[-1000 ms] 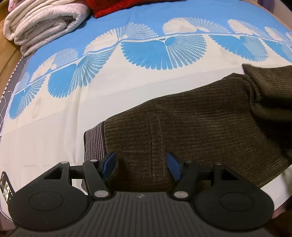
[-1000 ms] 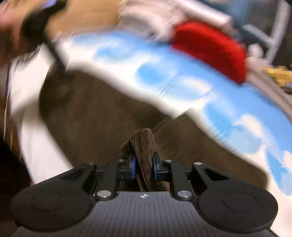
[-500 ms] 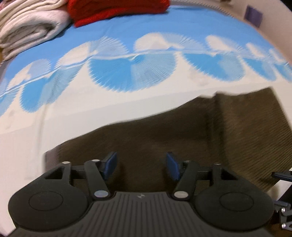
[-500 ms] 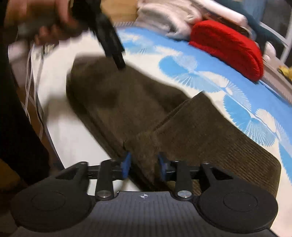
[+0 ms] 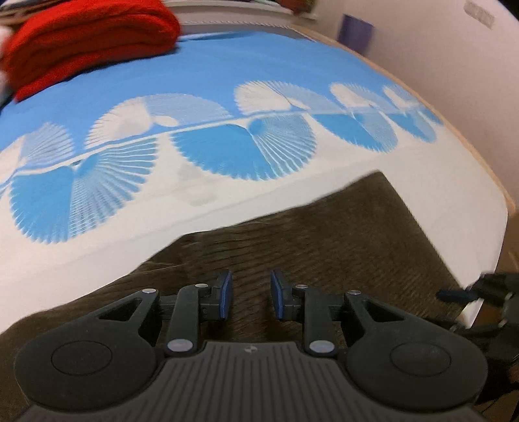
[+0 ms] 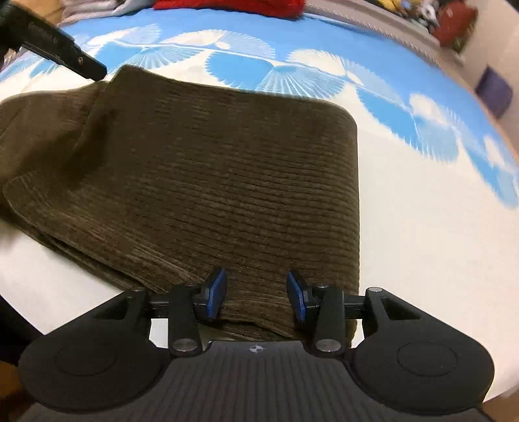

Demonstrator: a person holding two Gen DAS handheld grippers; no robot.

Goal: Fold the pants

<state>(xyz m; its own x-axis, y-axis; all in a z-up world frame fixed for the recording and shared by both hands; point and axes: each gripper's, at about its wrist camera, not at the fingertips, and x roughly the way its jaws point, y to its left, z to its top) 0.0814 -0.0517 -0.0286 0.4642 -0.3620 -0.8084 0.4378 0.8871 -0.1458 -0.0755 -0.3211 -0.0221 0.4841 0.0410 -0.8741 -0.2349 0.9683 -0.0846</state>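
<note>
Corduroy pants (image 6: 211, 181) beneath both down-tilted grippers

Both wrist cameras look steeply down, close over the brown pants (image 5: 324, 246) on the bedspread (image 6: 405, 201)

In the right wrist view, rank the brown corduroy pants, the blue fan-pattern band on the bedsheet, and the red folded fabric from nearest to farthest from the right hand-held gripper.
1. Brown corduroy pants: directly under the right hand-held gripper, between its open pads.
2. Blue fan-pattern band on the bedsheet: beyond the pants' far edge.
3. Red folded fabric: at the top edge, past the band.
</note>
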